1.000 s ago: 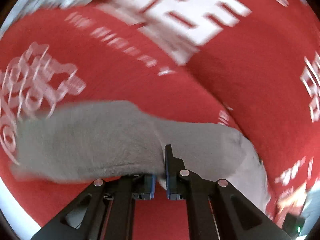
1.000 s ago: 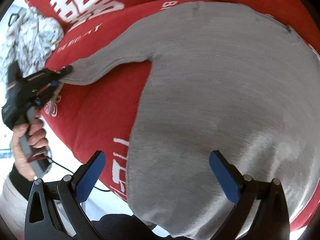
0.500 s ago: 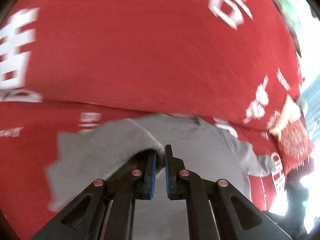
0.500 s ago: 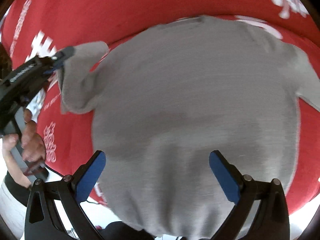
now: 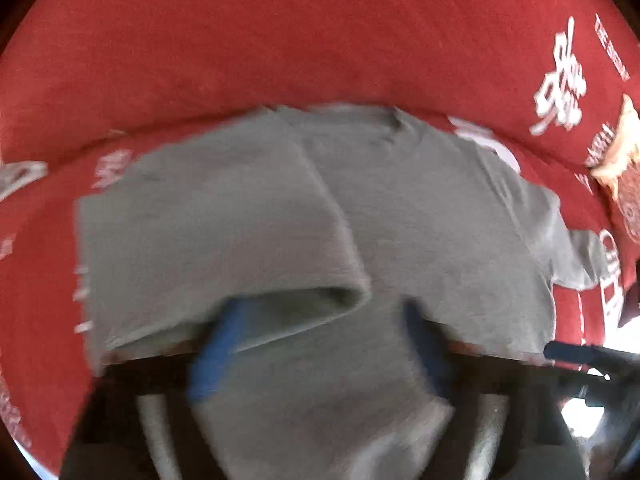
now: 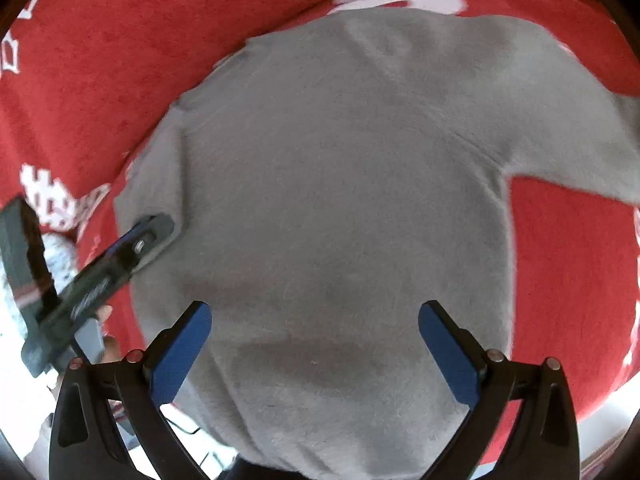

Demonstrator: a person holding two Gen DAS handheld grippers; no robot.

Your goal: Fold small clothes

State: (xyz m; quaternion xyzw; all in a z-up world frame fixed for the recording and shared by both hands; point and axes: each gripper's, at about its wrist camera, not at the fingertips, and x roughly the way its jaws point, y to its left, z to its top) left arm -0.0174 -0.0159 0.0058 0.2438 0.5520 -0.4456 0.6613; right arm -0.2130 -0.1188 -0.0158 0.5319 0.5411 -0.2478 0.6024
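A small grey sweater [image 6: 340,184] lies flat on a red blanket [image 6: 100,80]. Its left sleeve [image 5: 224,220] is folded over onto the body; its right sleeve [image 6: 580,152] still stretches out to the side. My left gripper [image 5: 320,340] is open over the folded sleeve's cuff, its blue pads [image 5: 216,352] blurred. It also shows in the right wrist view [image 6: 152,232] at the sweater's left edge. My right gripper [image 6: 316,344] is open and empty, hovering over the sweater's hem.
The red blanket [image 5: 320,40] with white lettering covers the whole surface. A patterned white cloth [image 6: 60,256] lies at the left edge. A yellow and red patch [image 5: 624,160] sits at the far right. The blanket's near edge drops off below the hem.
My left gripper carried the left sleeve across onto the sweater's body, then opened and let it go. My right gripper stayed open over the hem.
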